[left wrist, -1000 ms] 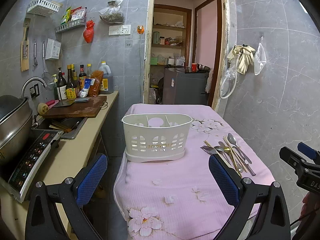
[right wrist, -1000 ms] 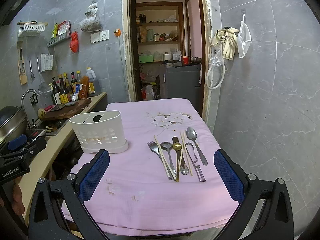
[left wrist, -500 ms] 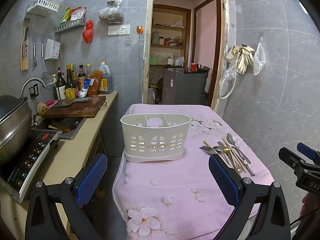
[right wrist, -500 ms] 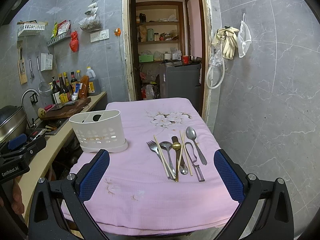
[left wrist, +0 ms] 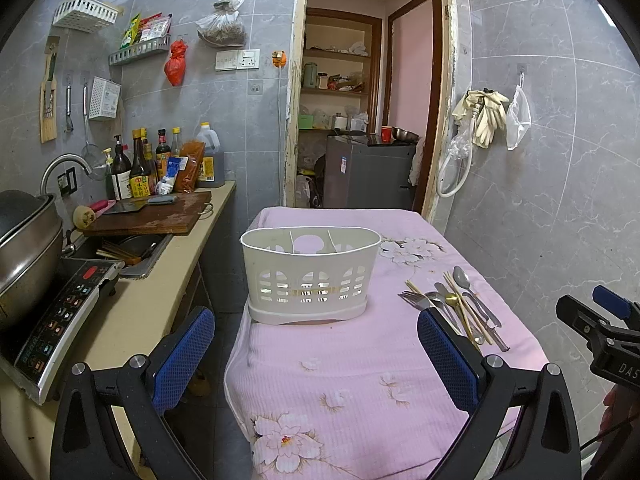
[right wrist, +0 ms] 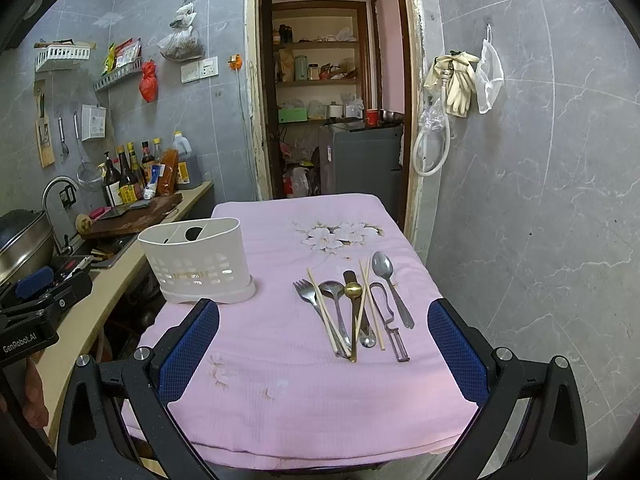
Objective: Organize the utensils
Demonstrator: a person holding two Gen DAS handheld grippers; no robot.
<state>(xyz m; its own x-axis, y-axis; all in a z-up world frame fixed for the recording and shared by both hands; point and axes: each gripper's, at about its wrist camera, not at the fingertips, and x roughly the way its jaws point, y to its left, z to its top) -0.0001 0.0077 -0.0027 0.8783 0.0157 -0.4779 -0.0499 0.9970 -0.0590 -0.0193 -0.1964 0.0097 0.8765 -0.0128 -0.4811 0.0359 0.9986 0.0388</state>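
Almost nothing has moved since a second ago: both views show only a slight drift, and the cutlery lies as it did. Both tools hang wide open and empty above the near edge of the pink-covered bench (right wrist: 360, 400); the left tool (left wrist: 316, 356) faces the white caddy (left wrist: 310, 276), and the right tool (right wrist: 324, 344) faces the cutlery pile (right wrist: 354, 312) at lower centre of its frame. The caddy stands upright at centre left, well apart from the pile. Sorting looks not yet begun, so this reads as the approach before a first pick. Next the right tool should probably come down over one piece, perhaps the lone spoon (right wrist: 390, 286) at the pile's right. Every piece lies flat, long axis running away from the camera, spoon bowls and fork (right wrist: 306, 292) tines at the far end.
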